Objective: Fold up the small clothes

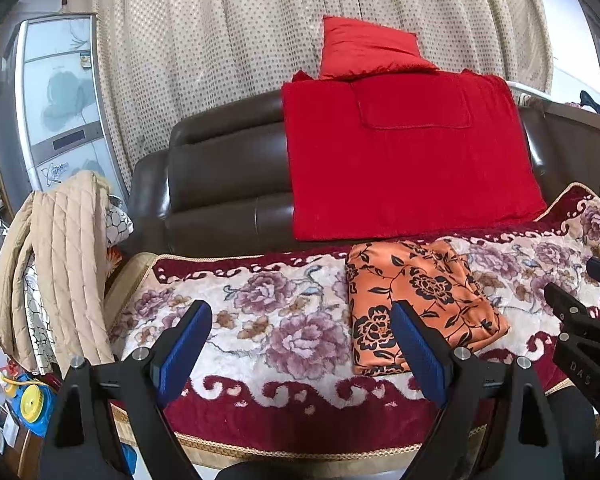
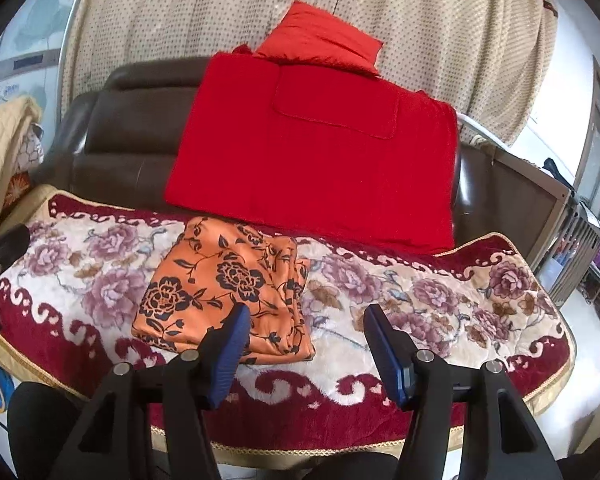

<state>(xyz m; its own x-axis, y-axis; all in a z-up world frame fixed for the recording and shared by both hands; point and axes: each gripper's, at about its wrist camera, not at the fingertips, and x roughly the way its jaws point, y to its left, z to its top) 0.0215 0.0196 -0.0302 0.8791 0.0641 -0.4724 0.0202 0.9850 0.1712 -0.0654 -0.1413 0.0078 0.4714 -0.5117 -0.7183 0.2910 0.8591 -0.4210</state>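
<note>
While folded orange garment (image 2: pixel 224 280) lies untouched | left gripper (image 1: pixel 300 344) agape; right gripper (image 2: pixel 304 344) agape, empty

I see a sofa seat under a floral blanket (image 2: pixel 440 300); folded orange floral garment (image 2: pixel 220 280) lies flat on it.

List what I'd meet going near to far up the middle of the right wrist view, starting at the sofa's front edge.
Floral blanket's dark red border → folded orange floral garment → red blanket leaning on the brown sofa back → red pillow → beige dotted curtain.
</note>
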